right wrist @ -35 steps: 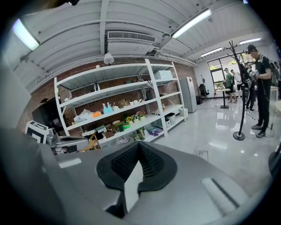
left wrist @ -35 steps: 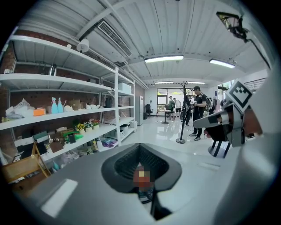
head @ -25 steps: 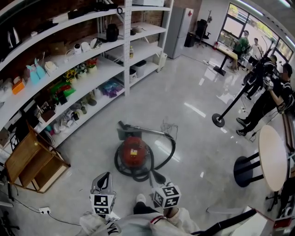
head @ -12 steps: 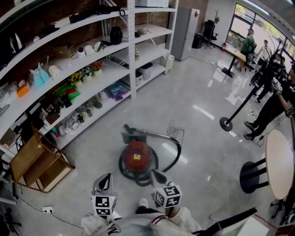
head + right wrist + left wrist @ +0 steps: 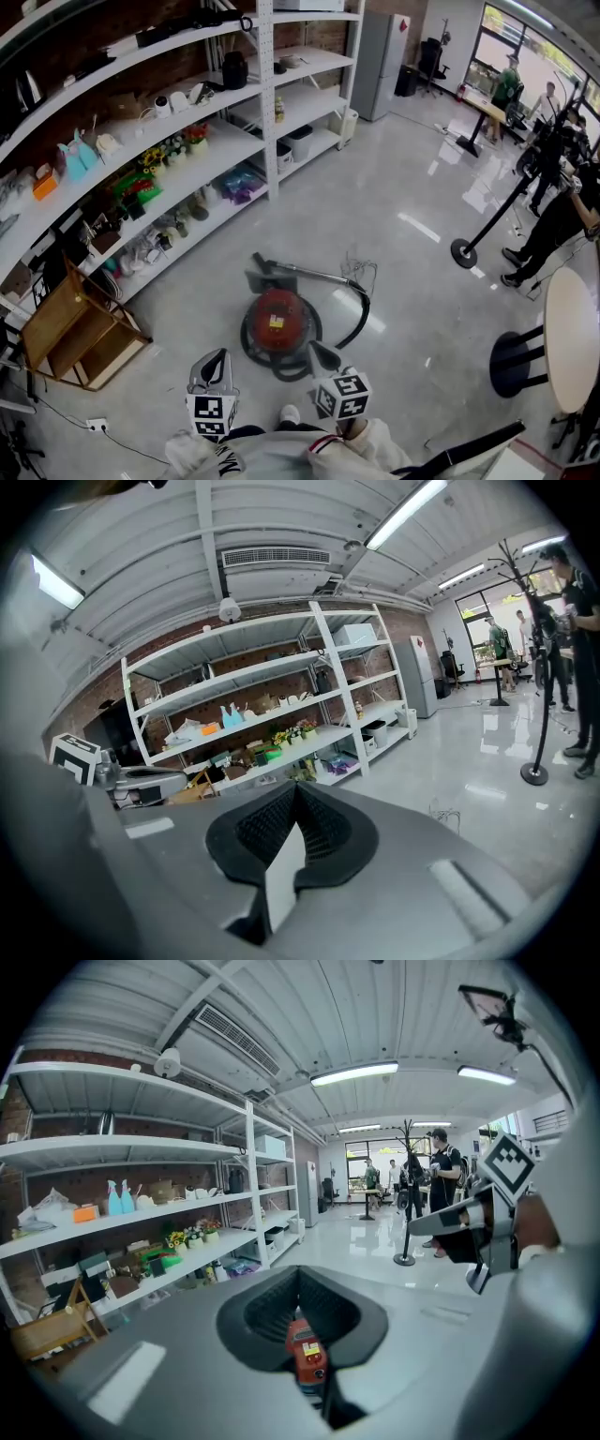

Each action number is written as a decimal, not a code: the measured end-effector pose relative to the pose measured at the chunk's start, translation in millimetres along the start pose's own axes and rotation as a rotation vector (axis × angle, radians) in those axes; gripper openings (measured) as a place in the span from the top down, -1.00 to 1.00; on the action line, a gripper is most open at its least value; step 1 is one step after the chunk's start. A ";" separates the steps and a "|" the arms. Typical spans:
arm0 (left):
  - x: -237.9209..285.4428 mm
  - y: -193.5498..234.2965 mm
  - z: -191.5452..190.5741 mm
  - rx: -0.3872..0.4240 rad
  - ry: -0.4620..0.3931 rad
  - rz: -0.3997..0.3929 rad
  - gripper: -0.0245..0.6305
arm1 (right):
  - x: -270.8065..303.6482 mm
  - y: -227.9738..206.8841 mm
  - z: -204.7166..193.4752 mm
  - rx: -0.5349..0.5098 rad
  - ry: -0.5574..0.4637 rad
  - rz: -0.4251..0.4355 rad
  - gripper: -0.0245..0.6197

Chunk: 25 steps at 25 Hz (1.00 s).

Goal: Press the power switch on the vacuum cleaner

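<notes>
The red vacuum cleaner (image 5: 278, 323) sits on the glossy floor, with its black hose (image 5: 356, 309) looped round it and its metal tube (image 5: 309, 273) behind. I cannot make out its power switch. My left gripper (image 5: 217, 359) hovers at the vacuum's near left, apart from it, jaws together. My right gripper (image 5: 317, 352) hangs over the hose at the near right, also shut on nothing. In the left gripper view the vacuum cleaner (image 5: 307, 1358) shows through the slit under the left gripper (image 5: 300, 1283). Only floor shows below the right gripper (image 5: 295, 799).
Long white shelves (image 5: 178, 141) full of small items run along the left. A wooden crate (image 5: 66, 328) lies at the near left. A round table (image 5: 574, 328) and a black stand base (image 5: 464, 253) are at the right, with people (image 5: 562, 202) beyond. A shoe (image 5: 289, 412) is below.
The head view has shifted forward a little, so the vacuum sits slightly nearer to both grippers. Both grippers hold their places in the view and stay shut.
</notes>
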<state>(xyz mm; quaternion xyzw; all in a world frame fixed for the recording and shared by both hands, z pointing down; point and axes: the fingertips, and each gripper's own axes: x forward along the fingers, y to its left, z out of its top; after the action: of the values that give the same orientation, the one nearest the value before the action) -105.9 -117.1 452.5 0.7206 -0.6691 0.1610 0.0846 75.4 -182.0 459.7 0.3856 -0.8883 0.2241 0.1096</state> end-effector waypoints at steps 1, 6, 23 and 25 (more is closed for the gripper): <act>1.6 -0.8 0.7 0.003 0.001 -0.002 0.93 | 0.3 -1.7 0.3 0.002 0.000 -0.001 0.92; 5.2 -3.4 1.3 0.009 0.009 -0.009 0.93 | 1.8 -5.6 0.0 0.015 0.001 -0.004 0.92; 14.1 3.9 2.0 0.004 0.020 -0.028 0.93 | 10.4 -7.3 3.0 0.025 0.006 -0.028 0.92; 16.9 7.1 0.4 0.001 0.025 -0.039 0.93 | 12.8 -6.1 2.8 0.028 0.008 -0.039 0.92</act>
<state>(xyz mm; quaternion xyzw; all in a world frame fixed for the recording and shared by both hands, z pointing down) -112.0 -133.7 457.3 0.7314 -0.6537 0.1688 0.0957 71.1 -195.2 463.9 0.4035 -0.8769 0.2360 0.1121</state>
